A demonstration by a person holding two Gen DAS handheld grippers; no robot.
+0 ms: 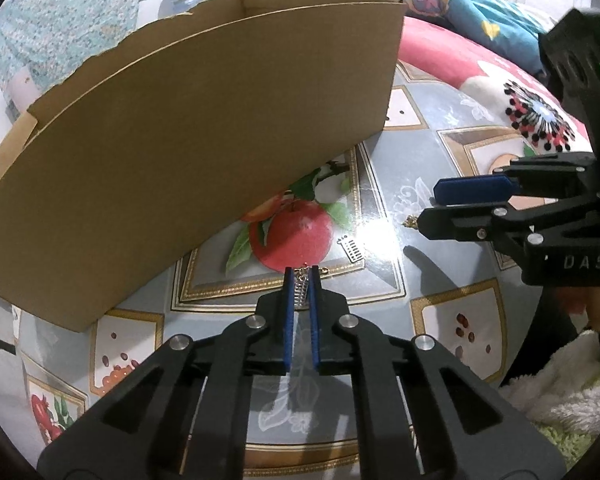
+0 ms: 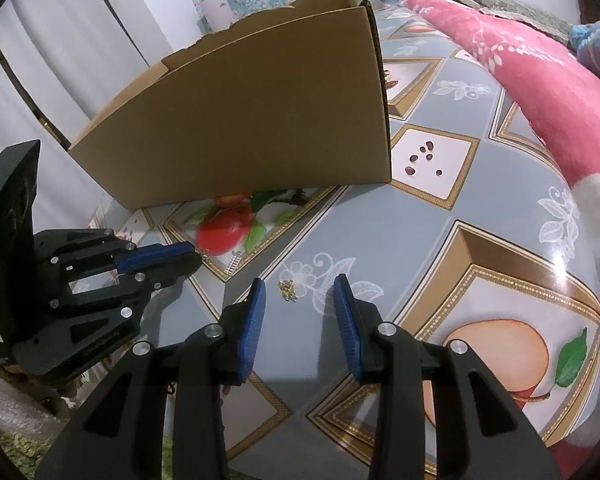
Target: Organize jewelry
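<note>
**Ana:** Cardboard box first, since it is the biggest thing here. It stands open-topped at the back of the patterned worktop, and from these angles I can't see inside, so I can't tell whether any jewelry has gone in yet.

**Ben:** And what is left outside it?

**Ana:** Three small pieces, as far as I can make out. The left tool has its pads nearly together on a silver ladder-shaped earring, low over the worktop just in front of the printed apple. A second ladder-shaped earring lies flat a little to its right, untouched.

**Ben:** The right one?

**Ana:** The right tool is partly open and holds nothing. A small gold clump, perhaps a chain or studs, too small to tell, lies on the worktop just ahead of its tips, nearer the left pad.

**Ben:** So, early on?

**Ana:** I'd judge so. One piece is gripped but not yet carried to the box; two more still lie loose. If the box is the destination, nearly all of the sorting is still to do.
</note>
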